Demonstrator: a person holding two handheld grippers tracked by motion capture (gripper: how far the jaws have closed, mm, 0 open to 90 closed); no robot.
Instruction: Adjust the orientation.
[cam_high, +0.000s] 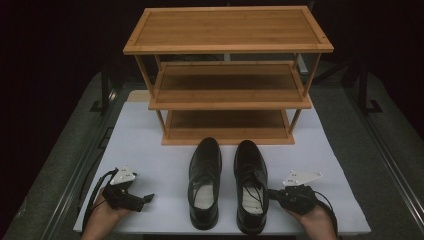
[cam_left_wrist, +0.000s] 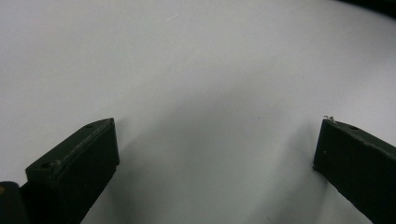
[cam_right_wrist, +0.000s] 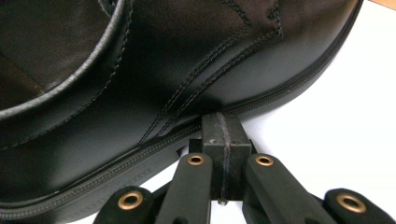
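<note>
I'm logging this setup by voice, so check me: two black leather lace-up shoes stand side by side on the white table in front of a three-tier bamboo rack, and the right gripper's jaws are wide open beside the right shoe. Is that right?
Not quite. The right gripper has its jaws shut together, tips against the sole edge of the right black leather lace-up shoe, as the right gripper view shows. The rest stands: both shoes sit side by side on the white table before the three-tier bamboo rack.

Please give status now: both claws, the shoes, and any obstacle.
Left claw open, on bare white mat. Right claw shut, tip against right shoe sole. Left shoe untouched. Rack ahead, shelves free.
</note>
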